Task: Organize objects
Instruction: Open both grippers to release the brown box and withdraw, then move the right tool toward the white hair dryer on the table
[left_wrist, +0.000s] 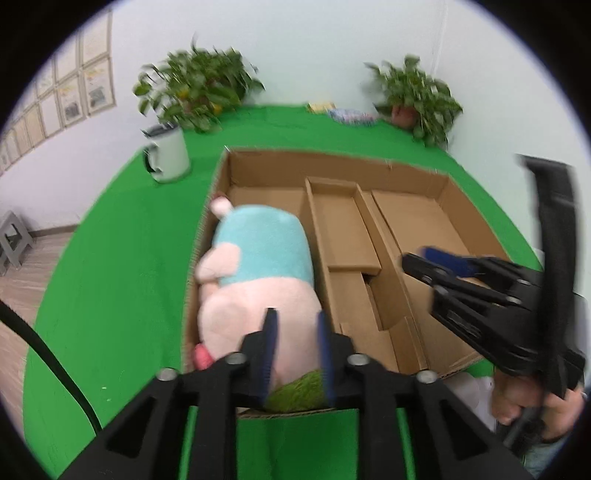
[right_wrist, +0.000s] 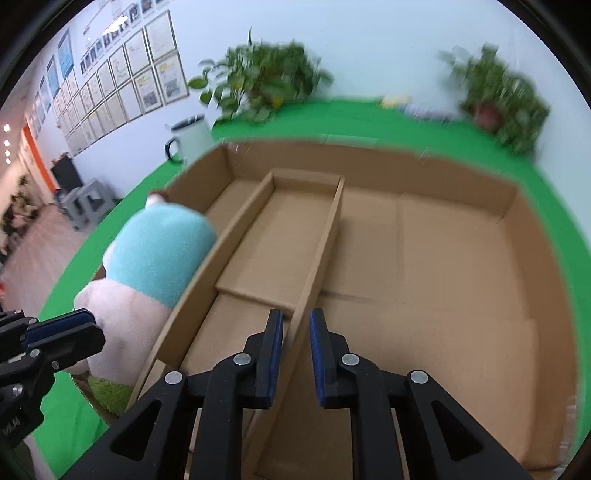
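A plush toy (left_wrist: 258, 266) with a pink body and teal top lies in the left compartment of the open cardboard box (left_wrist: 332, 158). My left gripper (left_wrist: 297, 332) hovers over its pink end, fingers slightly apart, the plush showing through the gap and no pad pressing it. In the right wrist view the plush toy (right_wrist: 159, 251) fills the same compartment of the box (right_wrist: 369, 155). My right gripper (right_wrist: 295, 332) is open a little above a cardboard divider (right_wrist: 321, 258), holding nothing. It also shows as the right gripper (left_wrist: 419, 256) over the right compartment. The left gripper (right_wrist: 85, 328) enters at the left edge.
A white mug (left_wrist: 166, 155) stands on the green cloth (left_wrist: 110, 258) left of the box. Two potted plants (left_wrist: 199, 85) (left_wrist: 413, 96) and some packets (left_wrist: 343, 112) sit at the back. A hand (left_wrist: 517, 398) holds the right gripper. A grey stool (left_wrist: 14, 240) stands on the floor.
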